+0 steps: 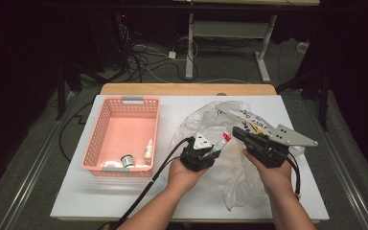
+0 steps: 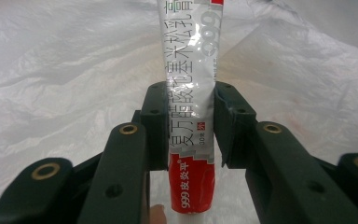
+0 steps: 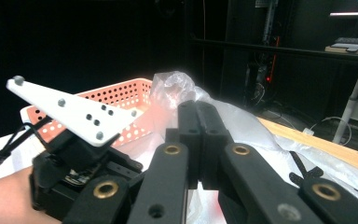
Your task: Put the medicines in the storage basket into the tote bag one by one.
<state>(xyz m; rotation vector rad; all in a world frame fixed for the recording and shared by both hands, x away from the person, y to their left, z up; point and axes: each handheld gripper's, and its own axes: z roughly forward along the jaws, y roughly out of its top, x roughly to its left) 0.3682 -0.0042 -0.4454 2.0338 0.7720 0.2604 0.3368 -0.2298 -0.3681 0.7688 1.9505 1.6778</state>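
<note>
White and red, the ointment tube [image 2: 191, 107] is pinched between the jaws of the left gripper [image 1: 216, 152] above the plastic bag [image 1: 230, 177] on the bench [image 1: 76, 191]. The right gripper [image 1: 239, 132] has its jaws pressed together, pinching the bag.

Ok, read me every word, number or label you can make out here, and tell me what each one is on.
"999": top and red end of the ointment tube held between the left gripper fingers.
"30": small, low on the tube.
Chinese characters along the tube: legible, not transcribed.
Black print on the plastic bag: "ANI" partly readable, the rest too blurred.
</note>
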